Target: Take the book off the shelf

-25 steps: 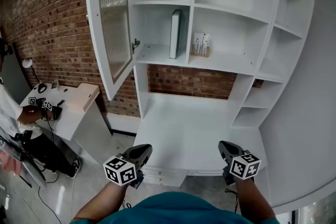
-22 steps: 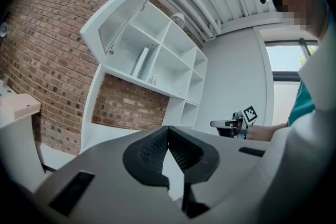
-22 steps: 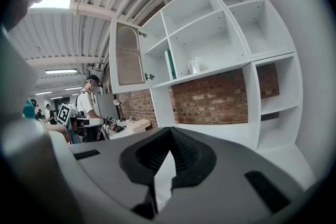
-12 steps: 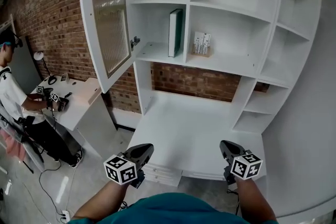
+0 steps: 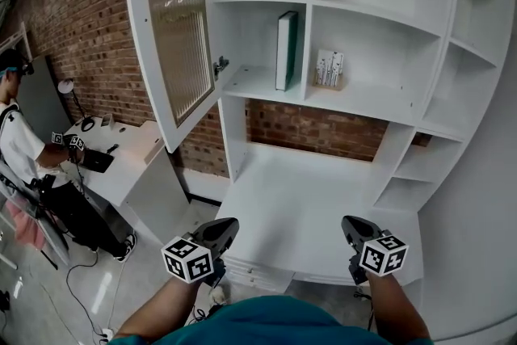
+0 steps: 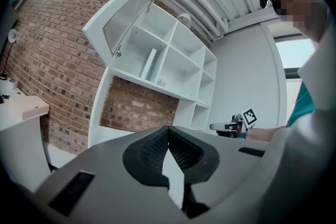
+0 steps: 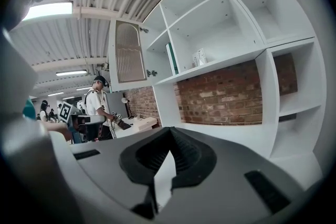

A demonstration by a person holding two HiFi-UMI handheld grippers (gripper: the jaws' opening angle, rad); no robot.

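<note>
A green-spined book (image 5: 286, 50) stands upright in the middle shelf compartment of the white shelf unit (image 5: 266, 85), against the divider. It also shows far off as a thin upright slab, the book (image 6: 149, 64) in the left gripper view and the book (image 7: 171, 59) in the right gripper view. My left gripper (image 5: 225, 225) and right gripper (image 5: 348, 224) hang low at the front edge of the unit's desk surface, far below the book. Both are shut with nothing held, as the left gripper (image 6: 168, 131) and right gripper (image 7: 170, 131) show close up.
The cabinet's ribbed-glass door (image 5: 174, 20) is swung open to the left of the book. A small pale box (image 5: 329, 69) stands in the compartment to the book's right. The white desk surface (image 5: 299, 202) lies under the shelves. A person (image 5: 20, 137) sits at a side desk (image 5: 129, 161) at left.
The head view has shifted, so the shelf and book sit further right and slightly lower in the picture. Both grippers have kept their places and stayed shut.
</note>
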